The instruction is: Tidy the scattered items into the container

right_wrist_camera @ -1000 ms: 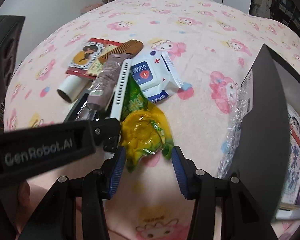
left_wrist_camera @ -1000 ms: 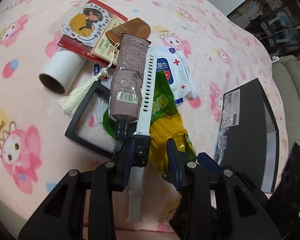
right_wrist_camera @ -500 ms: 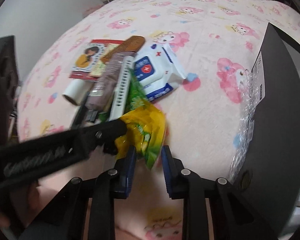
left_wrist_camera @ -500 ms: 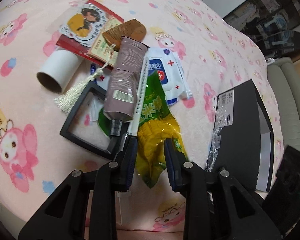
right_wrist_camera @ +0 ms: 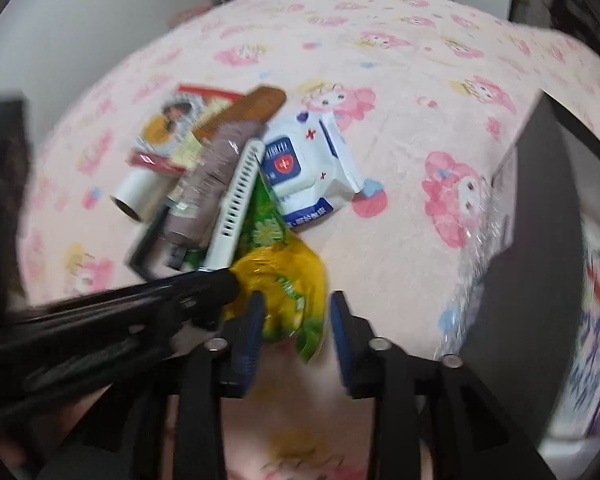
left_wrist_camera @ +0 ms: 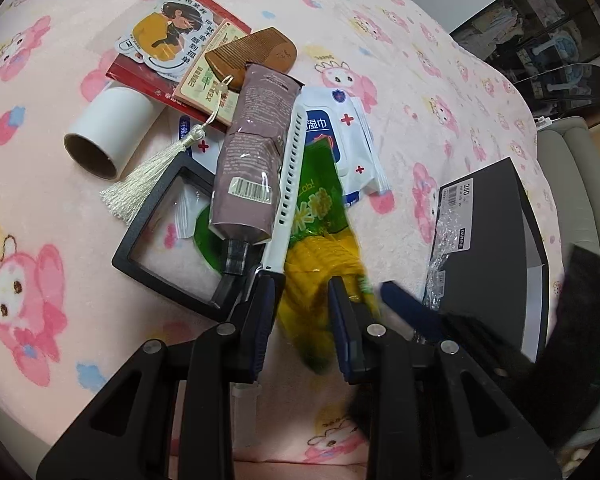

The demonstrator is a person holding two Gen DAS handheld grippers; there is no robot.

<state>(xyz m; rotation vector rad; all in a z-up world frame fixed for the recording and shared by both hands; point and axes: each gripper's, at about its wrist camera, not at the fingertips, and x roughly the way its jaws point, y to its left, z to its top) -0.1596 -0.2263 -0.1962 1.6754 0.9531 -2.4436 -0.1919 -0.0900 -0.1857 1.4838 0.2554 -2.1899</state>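
Items heaped in one pile (left_wrist_camera: 256, 168) left of centre, bare blanket (left_wrist_camera: 412, 92) between pile and black box (left_wrist_camera: 496, 240), left gripper (right_wrist_camera: 204, 292) crossing beside right gripper (right_wrist_camera: 296, 320).

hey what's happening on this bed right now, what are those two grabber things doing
A person is tidying a pile of small items on the pink blanket into the black box. Both handheld grippers are at the yellow-green corn snack bag. The left gripper straddles the bag's near end; whether its pads press is unclear. The right gripper has the bag's corner between its jaws, which are opening. The bag lies in the pile.
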